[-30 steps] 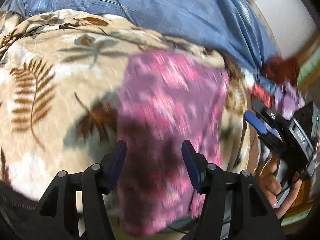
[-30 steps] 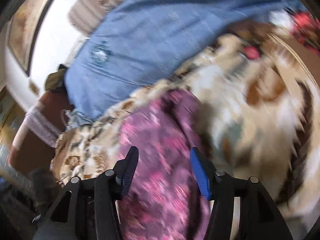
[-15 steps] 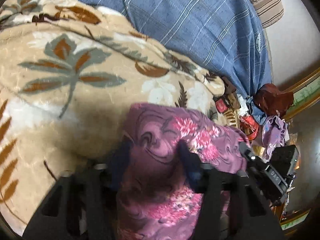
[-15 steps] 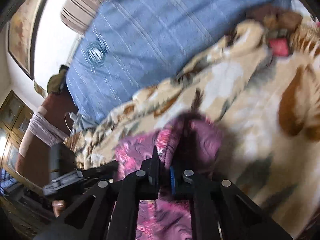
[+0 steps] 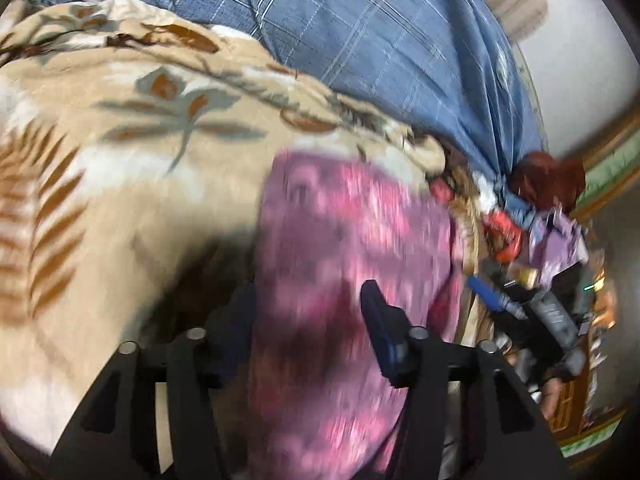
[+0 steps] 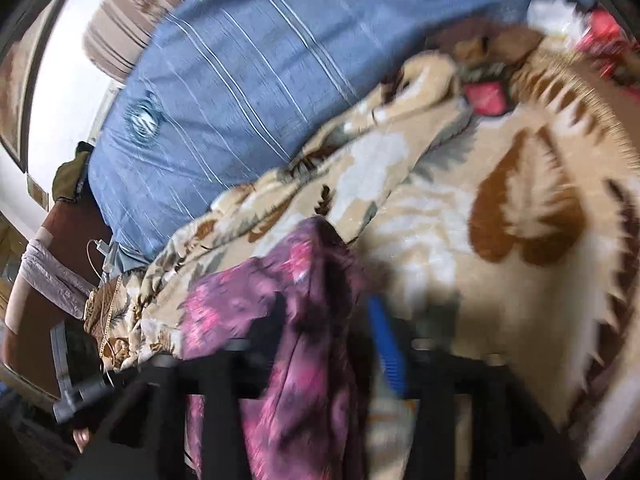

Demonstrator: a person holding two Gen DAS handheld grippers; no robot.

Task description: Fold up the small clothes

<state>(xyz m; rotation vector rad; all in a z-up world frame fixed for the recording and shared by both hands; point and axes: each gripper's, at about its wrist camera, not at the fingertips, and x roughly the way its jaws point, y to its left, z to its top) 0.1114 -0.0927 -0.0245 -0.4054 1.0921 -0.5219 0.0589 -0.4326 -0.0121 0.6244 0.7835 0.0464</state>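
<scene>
Purple-and-pink floral garment (image 5: 352, 280): small piece of clothing, lying on a beige blanket (image 5: 132, 184) printed with brown and grey-green leaves. Both views are motion-blurred.

Left gripper (image 5: 308, 320): fingers spread wide, one on each side of the garment, which runs up between them; no pinch on the cloth is visible. The right-hand finger (image 5: 384, 336) has a blue pad.

Right gripper (image 6: 328, 332): fingers apart at a moderate gap. A raised fold of the garment (image 6: 316, 300) stands between them, peaking just ahead of the tips. Blue-padded finger (image 6: 386, 344) sits on the blanket side of the fold. Whether either finger touches the cloth cannot be told through the blur. In the left wrist view this gripper (image 5: 532, 312) appears at the garment's right edge, held in a hand.

Blue striped bedcover (image 6: 240, 80): lies beyond the blanket, touching its far edge.

Striped cushion (image 6: 132, 20): beyond the bedcover, against a white wall.

Mixed small items, red and lilac (image 5: 532, 220): heaped at the blanket's right end.
</scene>
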